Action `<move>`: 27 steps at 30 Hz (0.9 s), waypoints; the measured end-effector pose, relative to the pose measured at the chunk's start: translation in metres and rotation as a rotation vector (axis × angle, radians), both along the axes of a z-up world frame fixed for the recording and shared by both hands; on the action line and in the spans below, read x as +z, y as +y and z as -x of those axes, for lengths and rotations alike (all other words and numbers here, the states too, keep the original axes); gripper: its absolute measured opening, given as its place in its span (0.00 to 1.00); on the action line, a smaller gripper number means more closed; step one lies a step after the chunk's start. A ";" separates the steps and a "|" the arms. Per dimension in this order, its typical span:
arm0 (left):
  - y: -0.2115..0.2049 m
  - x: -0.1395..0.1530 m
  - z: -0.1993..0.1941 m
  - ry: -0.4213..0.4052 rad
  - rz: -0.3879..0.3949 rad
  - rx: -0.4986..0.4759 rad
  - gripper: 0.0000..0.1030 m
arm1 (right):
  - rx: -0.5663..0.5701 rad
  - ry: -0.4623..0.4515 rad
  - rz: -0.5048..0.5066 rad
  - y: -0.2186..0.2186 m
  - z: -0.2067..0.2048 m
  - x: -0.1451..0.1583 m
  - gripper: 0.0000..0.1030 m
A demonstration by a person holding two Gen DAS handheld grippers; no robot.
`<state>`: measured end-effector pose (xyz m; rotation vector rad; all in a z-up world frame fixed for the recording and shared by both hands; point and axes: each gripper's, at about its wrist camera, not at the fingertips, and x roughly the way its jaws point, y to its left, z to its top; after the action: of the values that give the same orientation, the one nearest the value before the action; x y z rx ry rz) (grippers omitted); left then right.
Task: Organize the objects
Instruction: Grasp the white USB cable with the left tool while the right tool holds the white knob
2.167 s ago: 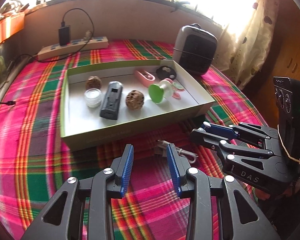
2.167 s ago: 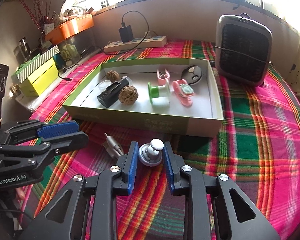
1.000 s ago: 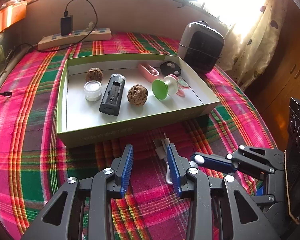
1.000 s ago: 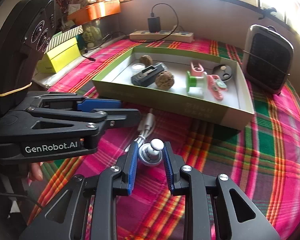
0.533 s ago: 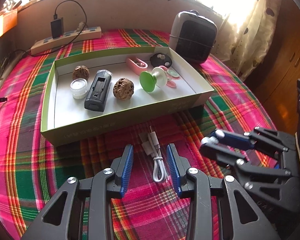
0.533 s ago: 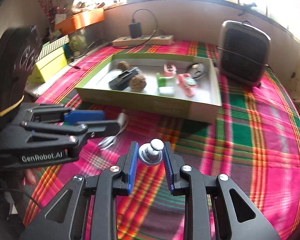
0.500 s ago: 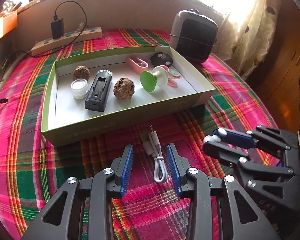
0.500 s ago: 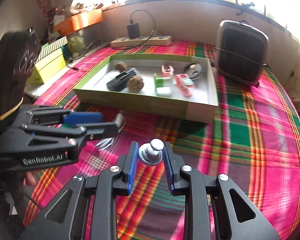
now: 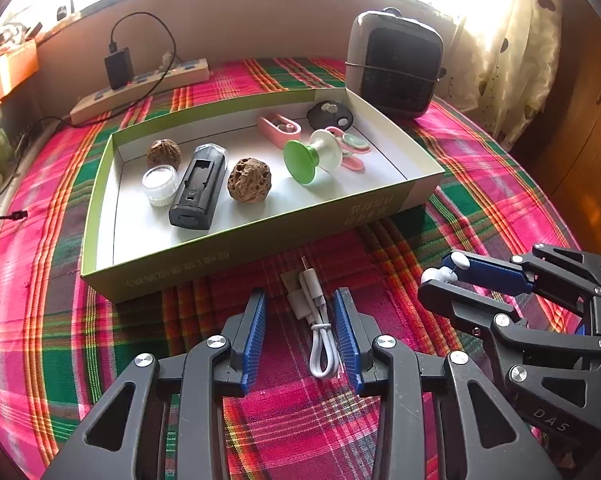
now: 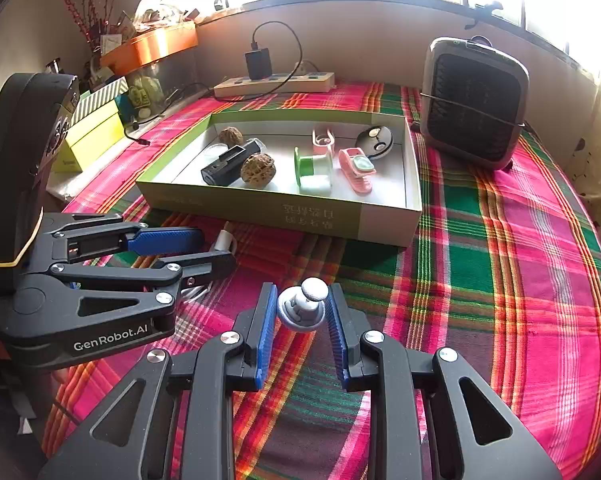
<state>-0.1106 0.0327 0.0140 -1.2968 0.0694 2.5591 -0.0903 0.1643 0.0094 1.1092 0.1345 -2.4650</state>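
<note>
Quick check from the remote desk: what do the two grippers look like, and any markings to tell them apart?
Both are matte black linkage frames with silver rivets and ribbed blue pads on the fingers. The left gripper reads "GenRobot.AI" with a yellow band round its body; the right gripper reads "DAS".

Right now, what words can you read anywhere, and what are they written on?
"GenRobot.AI": on the left tongs, seen from the right wrist.
"DAS": on the right tongs, seen from the left wrist.
Green box: characters on its front wall, upside down and too blurred to read.

White cable [image 9: 318, 320] folded on tablecloth [image 9: 480, 216]
</note>
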 end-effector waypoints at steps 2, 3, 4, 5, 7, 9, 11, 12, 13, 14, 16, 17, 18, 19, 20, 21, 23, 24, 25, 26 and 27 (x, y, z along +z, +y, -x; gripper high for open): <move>0.001 0.000 -0.001 0.004 0.009 0.001 0.30 | -0.001 0.000 0.001 0.000 0.000 0.000 0.25; 0.001 0.000 0.000 0.006 0.013 0.005 0.27 | -0.002 0.000 0.003 0.001 0.001 0.000 0.25; 0.000 0.000 0.000 0.006 0.014 0.009 0.26 | -0.003 -0.002 0.004 0.001 0.001 0.000 0.25; 0.000 0.000 0.000 0.006 0.014 0.012 0.25 | -0.003 -0.003 0.005 0.001 0.001 -0.001 0.25; -0.001 0.000 0.000 0.007 0.016 0.015 0.22 | -0.002 -0.005 0.006 0.001 0.001 -0.001 0.25; -0.002 0.000 0.000 0.009 0.018 0.021 0.18 | -0.001 -0.006 0.007 0.002 0.001 -0.001 0.25; -0.003 0.000 0.000 0.009 0.012 0.025 0.16 | 0.001 -0.008 0.007 0.001 0.002 -0.002 0.25; -0.003 0.000 0.001 0.009 0.010 0.026 0.16 | 0.002 -0.008 0.006 0.001 0.002 -0.002 0.25; -0.003 0.000 0.001 0.009 0.011 0.025 0.15 | 0.003 -0.009 0.006 0.001 0.002 -0.002 0.25; -0.003 0.000 0.001 0.011 0.012 0.026 0.15 | 0.004 -0.008 0.006 0.001 0.002 -0.002 0.25; -0.003 0.000 0.000 0.014 0.017 0.026 0.15 | 0.003 -0.008 0.007 0.001 0.001 -0.002 0.25; -0.003 0.000 0.000 0.015 0.020 0.024 0.15 | 0.003 -0.008 0.008 0.000 0.001 -0.002 0.25; -0.003 0.000 0.000 0.015 0.020 0.024 0.15 | 0.003 -0.008 0.007 0.000 0.002 -0.002 0.25; -0.003 0.000 0.000 0.015 0.021 0.024 0.15 | 0.003 -0.008 0.007 0.000 0.002 -0.002 0.25; -0.003 0.000 0.000 0.016 0.020 0.024 0.15 | 0.003 -0.008 0.008 0.001 0.002 -0.002 0.25; -0.003 0.000 0.000 0.017 0.020 0.024 0.15 | 0.004 -0.008 0.007 0.001 0.002 -0.002 0.25; -0.003 0.000 0.000 0.016 0.019 0.025 0.15 | 0.004 -0.008 0.007 0.001 0.002 -0.002 0.25; -0.003 0.000 0.000 0.016 0.018 0.025 0.15 | 0.004 -0.008 0.007 0.001 0.002 -0.002 0.25; -0.003 0.000 -0.001 0.016 0.020 0.024 0.15 | 0.003 -0.008 0.007 0.001 0.002 -0.002 0.25; -0.003 0.000 -0.001 0.016 0.020 0.024 0.15 | 0.003 -0.009 0.007 0.001 0.002 -0.002 0.25; -0.003 0.000 -0.001 0.015 0.020 0.024 0.15 | 0.003 -0.009 0.007 0.001 0.002 -0.002 0.25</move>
<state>-0.1095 0.0297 0.0138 -1.2931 0.0829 2.5947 -0.0923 0.1656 0.0077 1.1162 0.1248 -2.4560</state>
